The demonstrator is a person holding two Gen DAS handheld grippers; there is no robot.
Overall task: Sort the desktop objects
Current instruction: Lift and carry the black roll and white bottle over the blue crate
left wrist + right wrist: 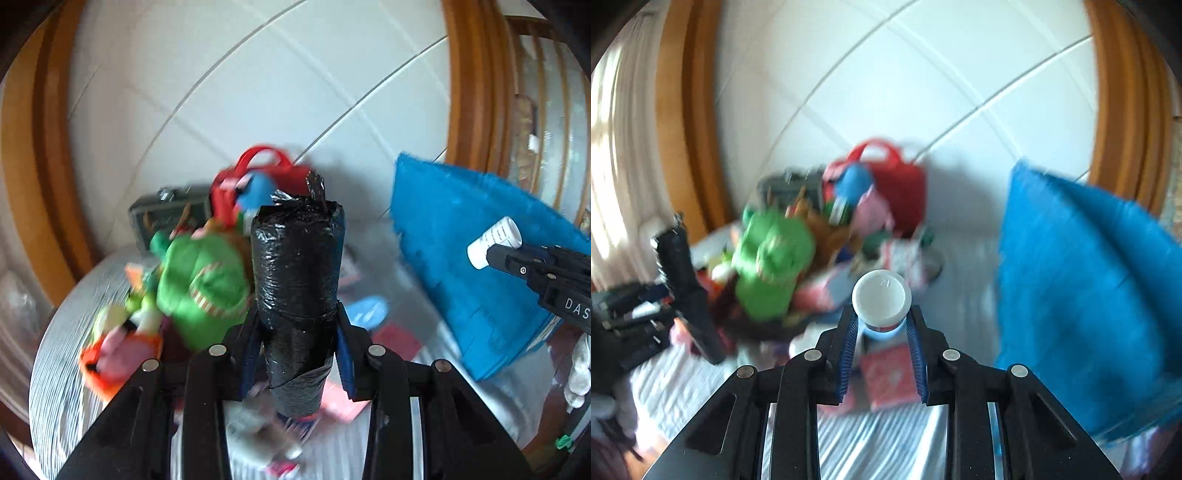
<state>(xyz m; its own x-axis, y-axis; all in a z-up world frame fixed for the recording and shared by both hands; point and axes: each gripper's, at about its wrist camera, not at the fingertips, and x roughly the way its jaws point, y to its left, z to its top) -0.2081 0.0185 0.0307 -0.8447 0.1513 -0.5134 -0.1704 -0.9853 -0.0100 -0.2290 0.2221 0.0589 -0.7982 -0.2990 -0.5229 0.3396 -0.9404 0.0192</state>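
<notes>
Black plastic film wraps the roll (297, 280) clamped upright between the jaws of the left gripper (297, 350), raised above the desk (55, 369), which carries a striped covering. Left of the roll lies a heap of soft toys; the green plush toy (201, 284) is the clearest item, the rest are blurred. Behind the heap stands a grey box (168, 216), contents indistinct. Next to it stands a red bag (905, 192) with looped handles; a blue rounded item (854, 182) protrudes from its mouth. Flat red and pink packets under the grippers are too smeared to identify. The right gripper (882, 328) grips a white-capped bottle (881, 295), jaws narrowly parted and pressed on its sides, cap facing forward. A blue bag (1082, 280) stands at far right, its interior hidden and its lower edge cut off.
</notes>
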